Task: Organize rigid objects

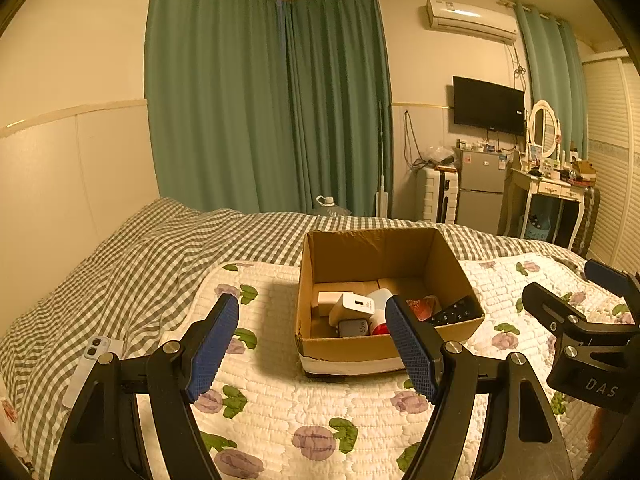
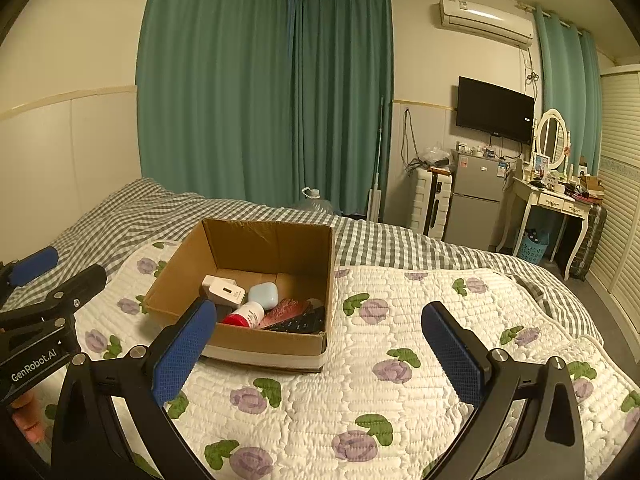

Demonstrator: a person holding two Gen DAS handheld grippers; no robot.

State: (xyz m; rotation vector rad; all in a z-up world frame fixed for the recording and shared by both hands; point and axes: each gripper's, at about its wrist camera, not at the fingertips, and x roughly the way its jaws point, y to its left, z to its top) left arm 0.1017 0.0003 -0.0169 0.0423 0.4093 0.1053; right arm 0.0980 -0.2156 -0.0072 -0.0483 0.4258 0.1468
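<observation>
Bedroom with green curtains (image 1: 264, 112); a floral quilt (image 2: 380, 380) is spread on the bed and a cardboard box (image 2: 256, 344) is set on it. White charger (image 2: 226, 291), light blue case (image 2: 264, 295), red-and-white bottle (image 2: 244, 316) and black remote (image 2: 300, 323) are seen lying inside the box. Left hand-held gripper (image 1: 312, 354) and right hand-held gripper (image 2: 320, 354) are both held with fingers spread wide and nothing between them, above the quilt just in front of the box; a phone (image 1: 96, 354) is left on the checkered sheet at left.
</observation>
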